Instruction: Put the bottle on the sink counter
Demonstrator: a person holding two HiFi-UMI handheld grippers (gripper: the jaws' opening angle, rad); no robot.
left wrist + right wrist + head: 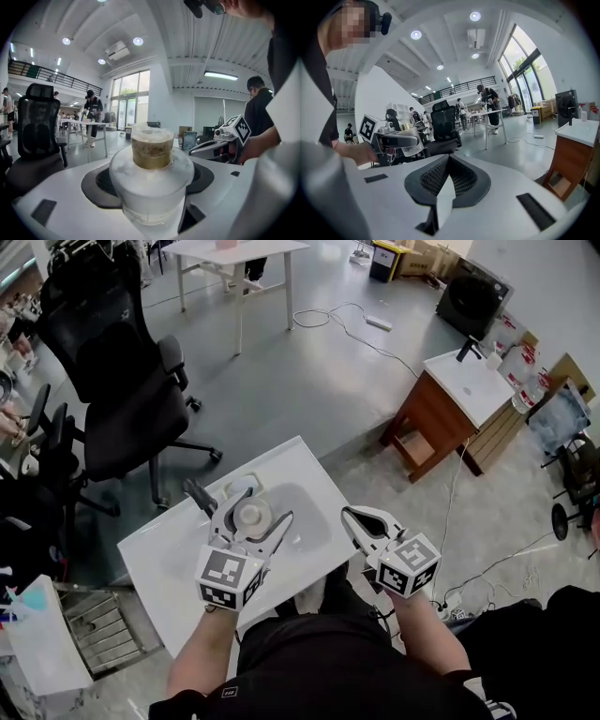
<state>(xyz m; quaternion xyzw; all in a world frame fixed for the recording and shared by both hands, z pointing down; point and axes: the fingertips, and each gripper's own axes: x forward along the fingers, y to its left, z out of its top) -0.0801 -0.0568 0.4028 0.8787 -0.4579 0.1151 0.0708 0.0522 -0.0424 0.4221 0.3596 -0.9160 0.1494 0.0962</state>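
Left hand-held gripper (249, 519) holds bottle (252, 512) over white sink counter (159, 554).

Lighting: bright, even, indoor.
Sources: round ceiling downlights (474, 16) high above the jaws in the right gripper view; tall windows (131, 99) far beyond the jaws in the left gripper view, bright.
Shadows: soft, faint.
Distortion: both gripper views fisheye, lines bowed, corners black.
Focus: bottle (152, 180) between the left jaws soft; background sharper.
Head view: clear; white sink counter (169, 559) bright.
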